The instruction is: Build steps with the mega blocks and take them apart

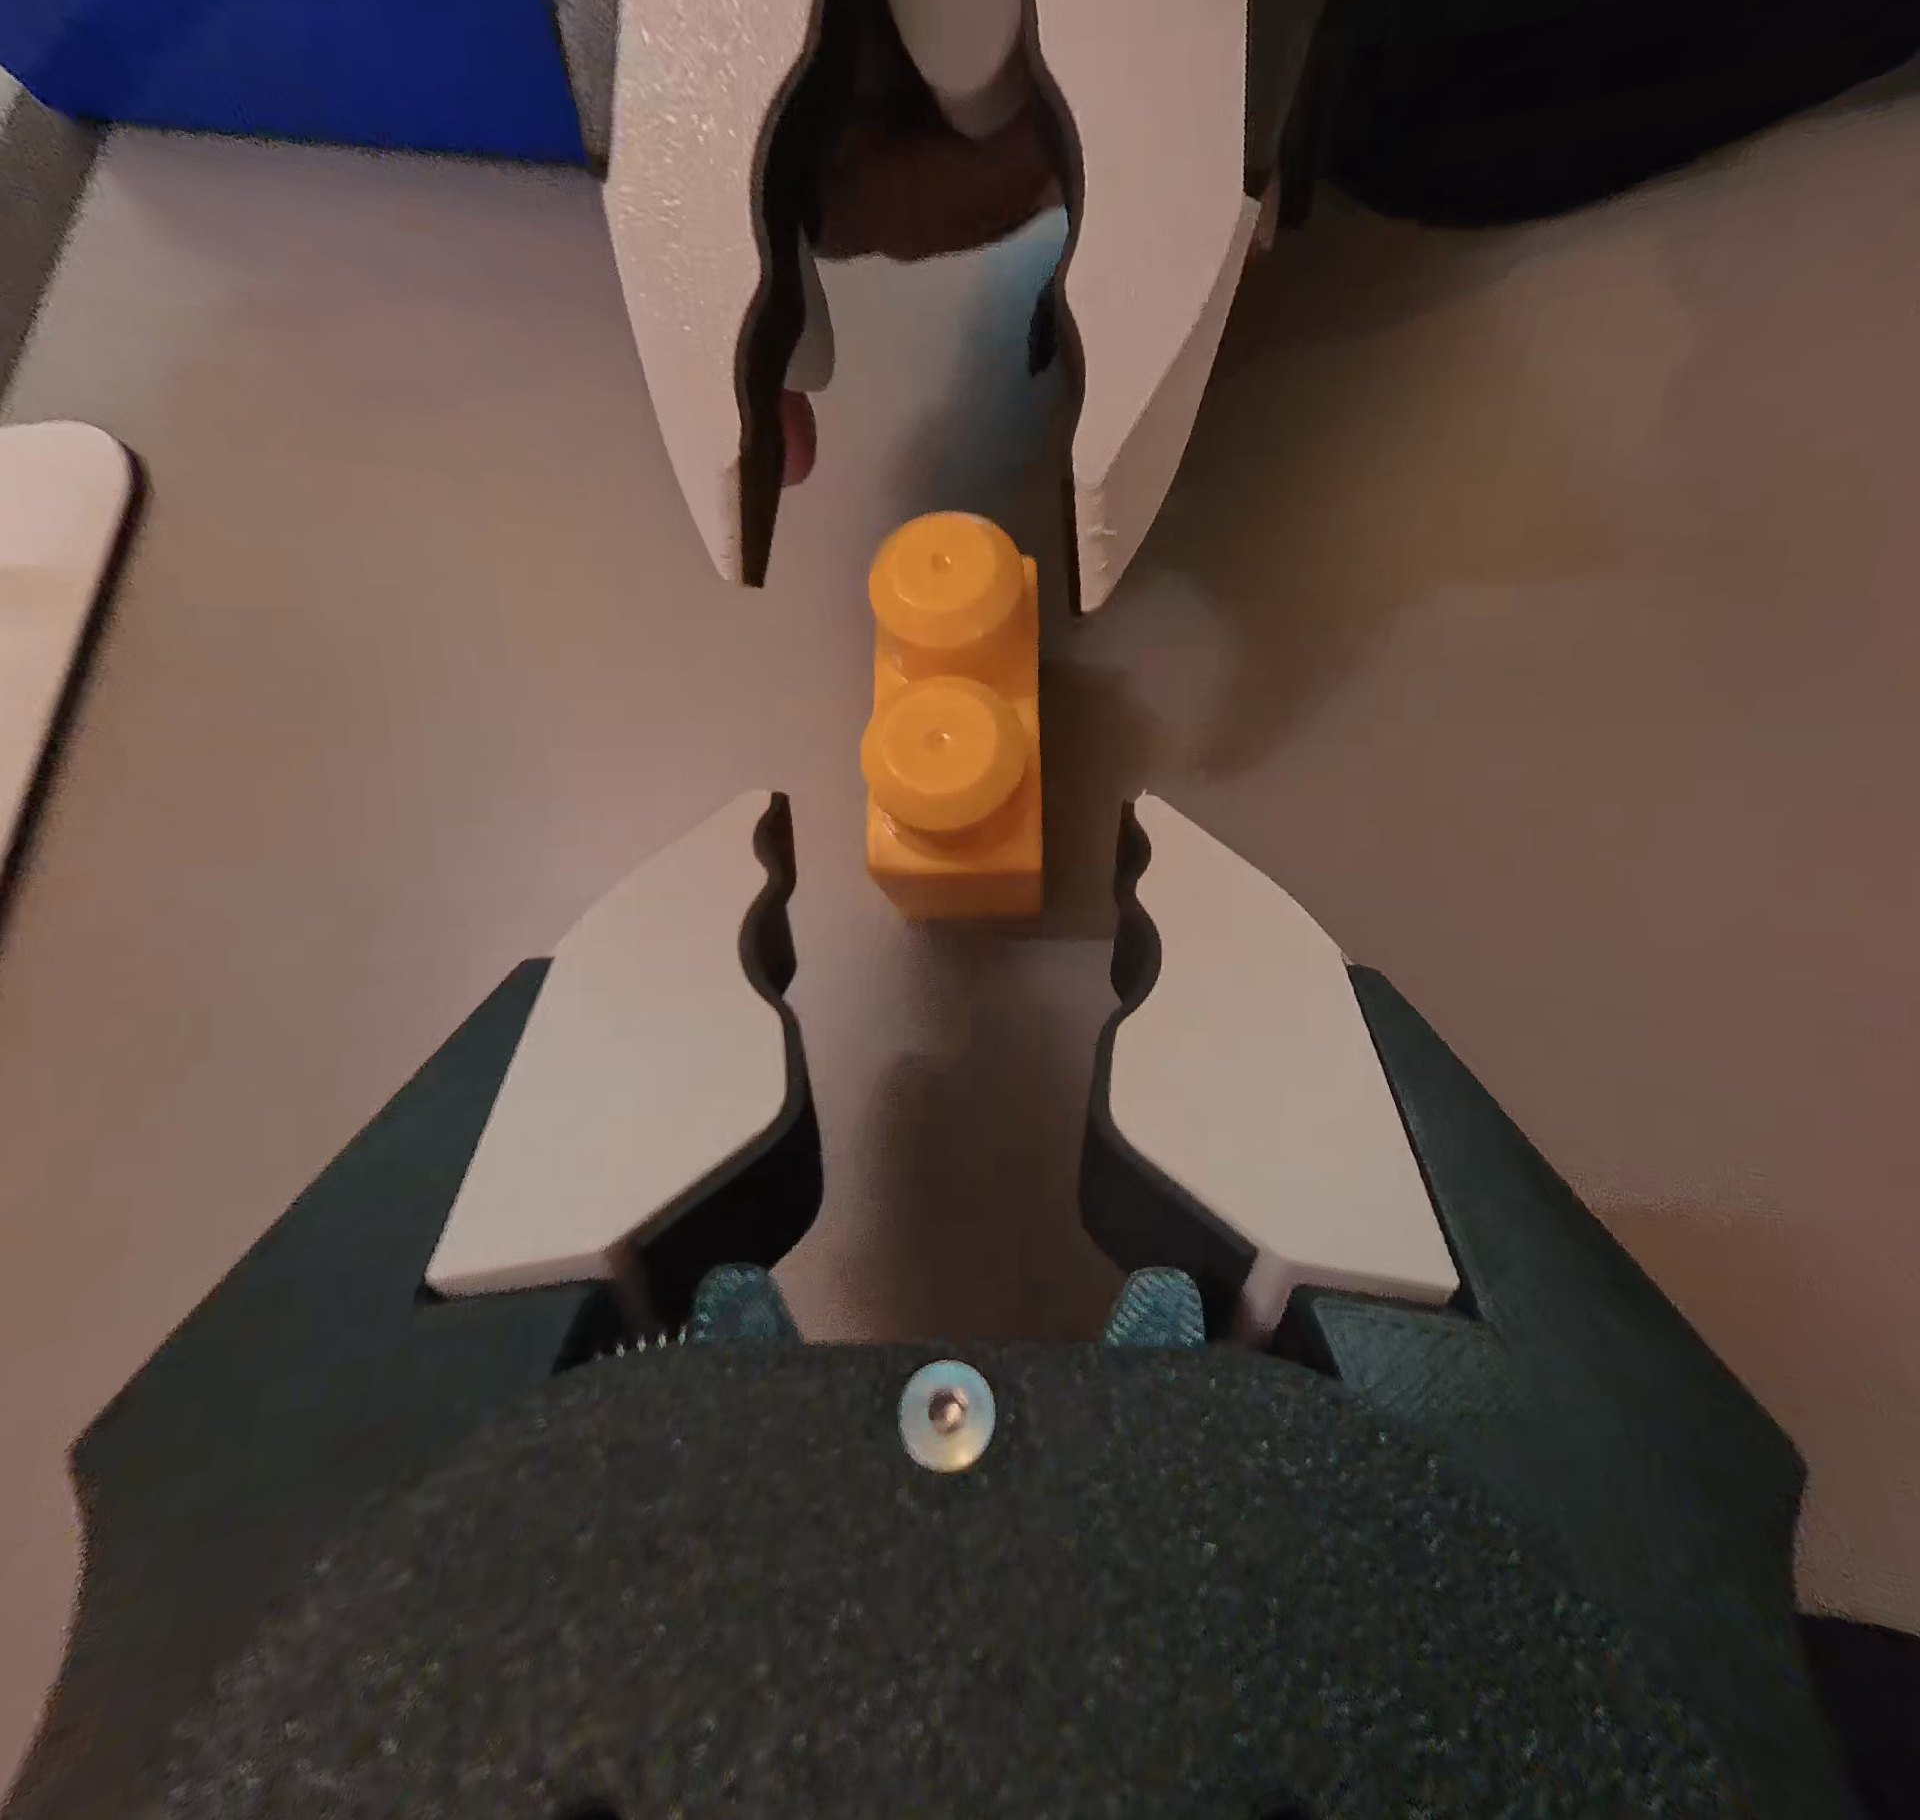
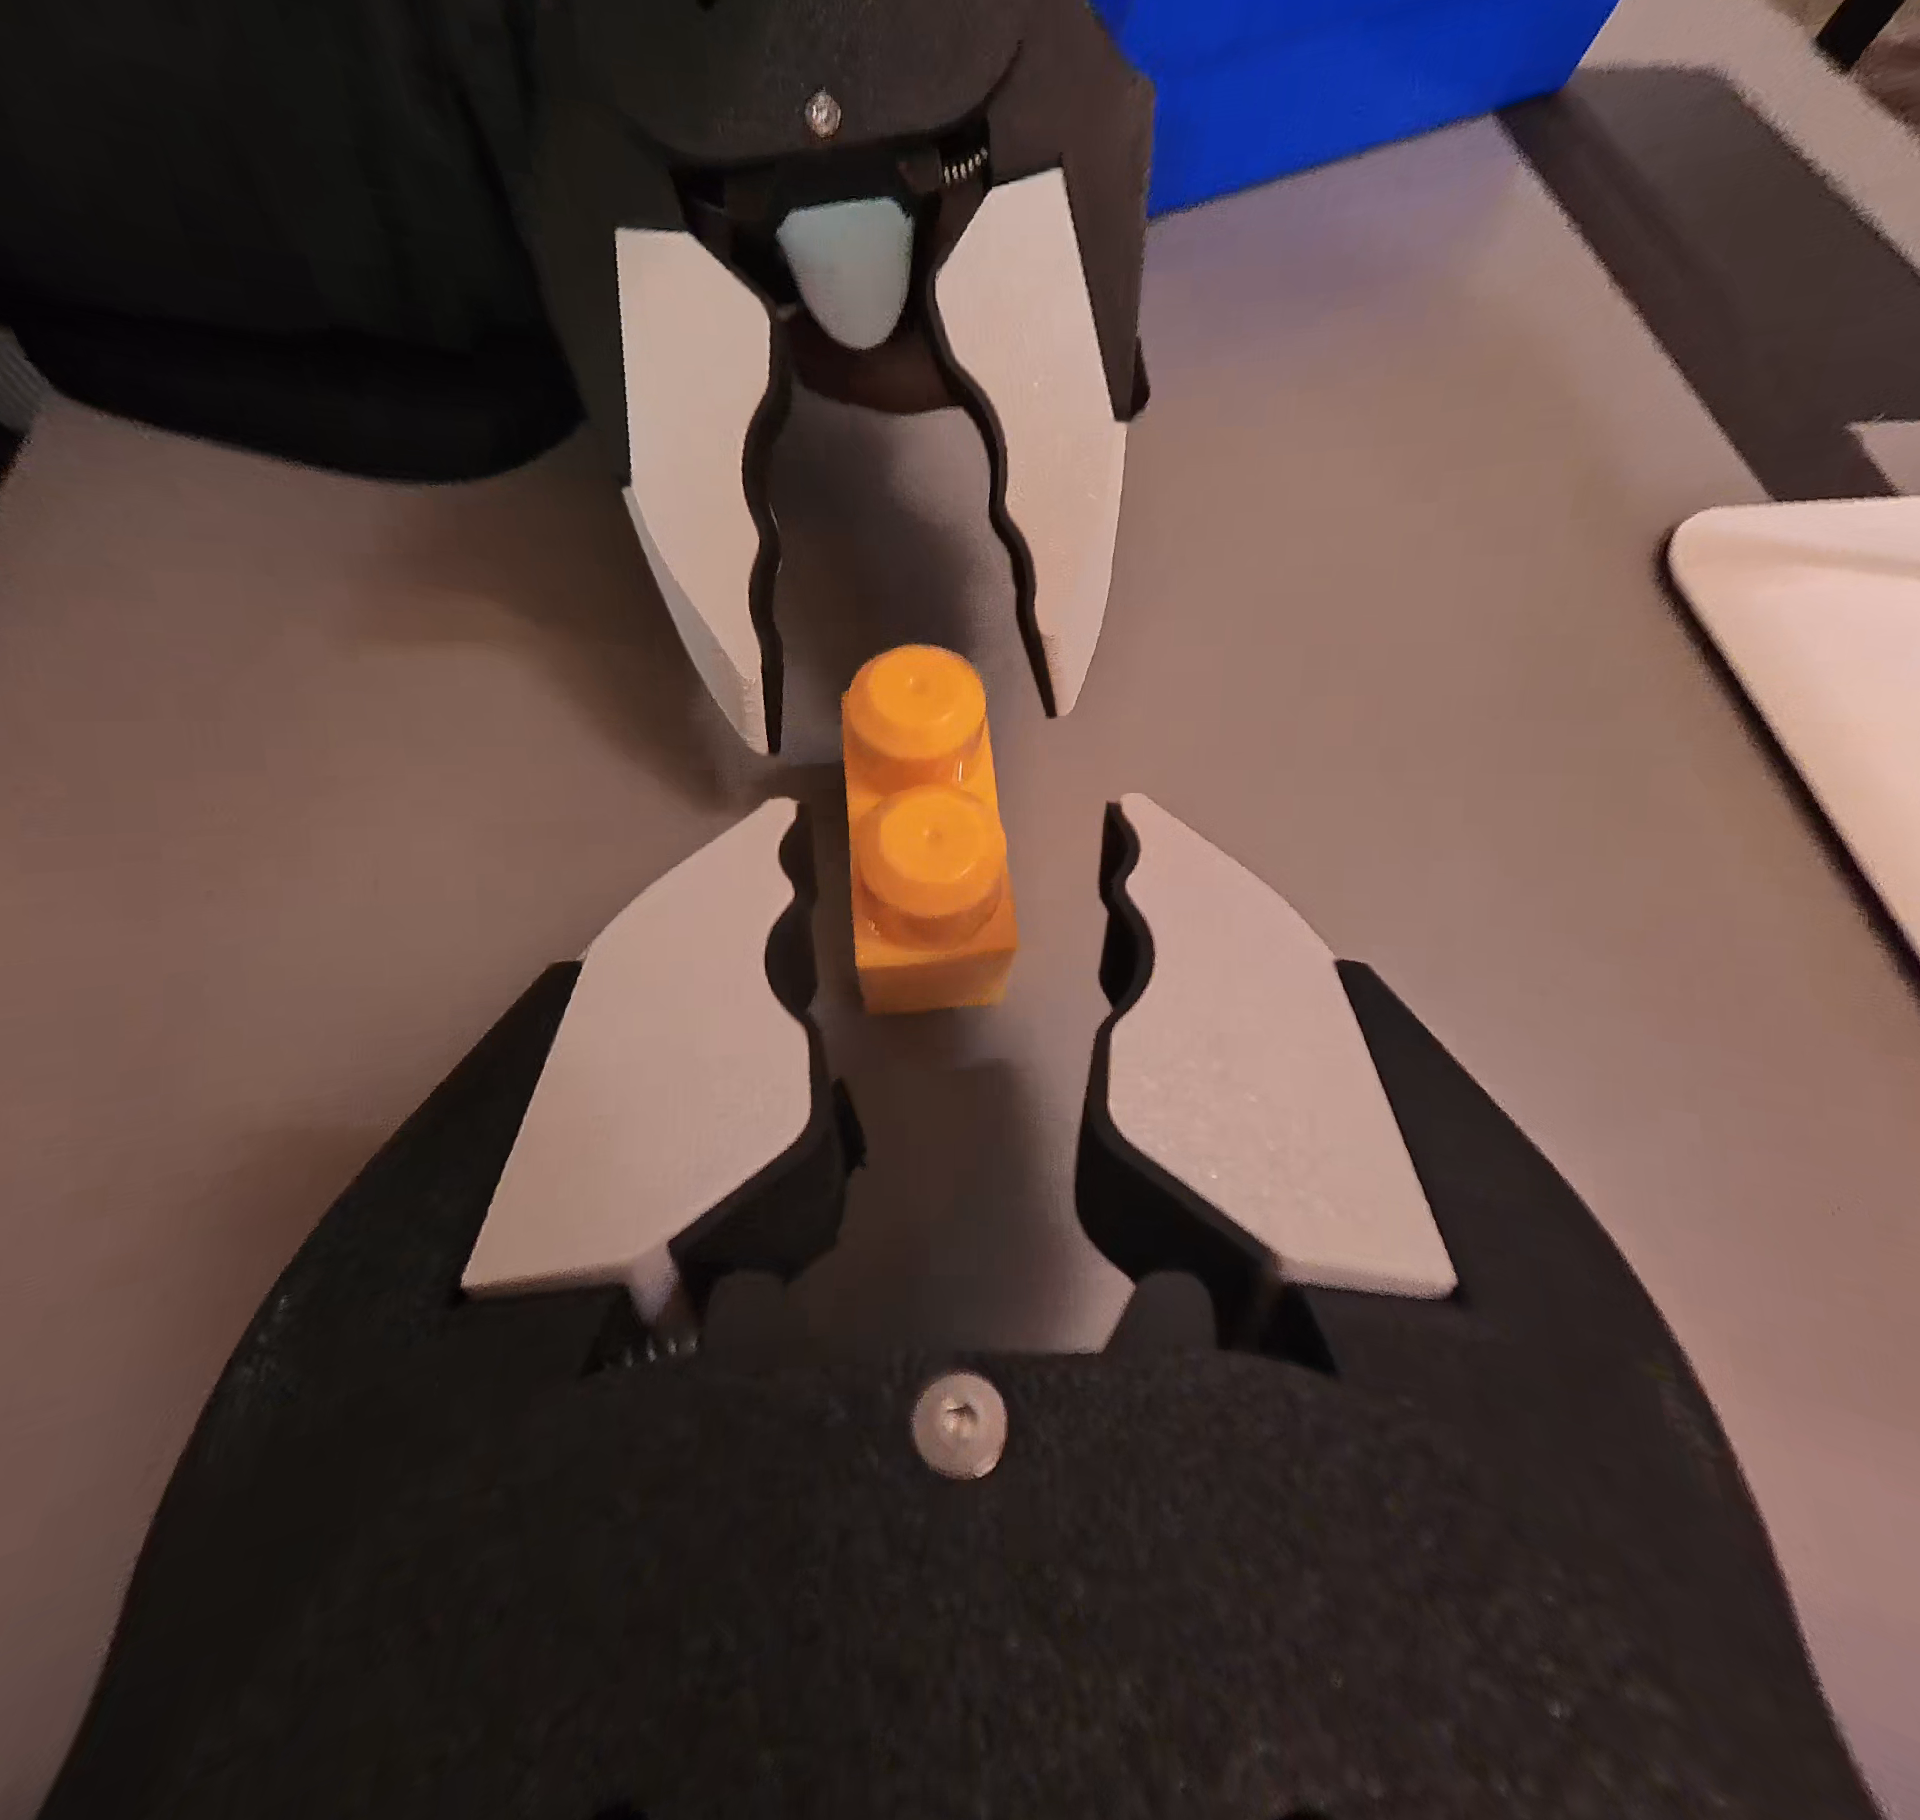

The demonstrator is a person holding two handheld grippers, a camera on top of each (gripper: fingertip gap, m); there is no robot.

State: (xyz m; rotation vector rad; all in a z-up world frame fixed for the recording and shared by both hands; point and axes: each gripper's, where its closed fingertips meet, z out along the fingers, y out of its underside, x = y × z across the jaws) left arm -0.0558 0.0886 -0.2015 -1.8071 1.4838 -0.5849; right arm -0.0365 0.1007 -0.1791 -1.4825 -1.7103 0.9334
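Orange block point(image 1: 951, 721) untouched between two grippers' wide-spread fingers point(image 1: 665, 929).

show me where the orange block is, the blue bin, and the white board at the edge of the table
orange block point(image 1: 951, 721), left wrist view, on its nearer stud.
blue bin point(image 2: 1351, 35), right wrist view, on its side wall.
white board point(image 2: 1808, 648), right wrist view, on its flat top near the rounded corner.

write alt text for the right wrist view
An orange two-stud block stands on a grey table between two open grippers facing each other, the right gripper nearest the camera, the left gripper opposite. Neither touches it.
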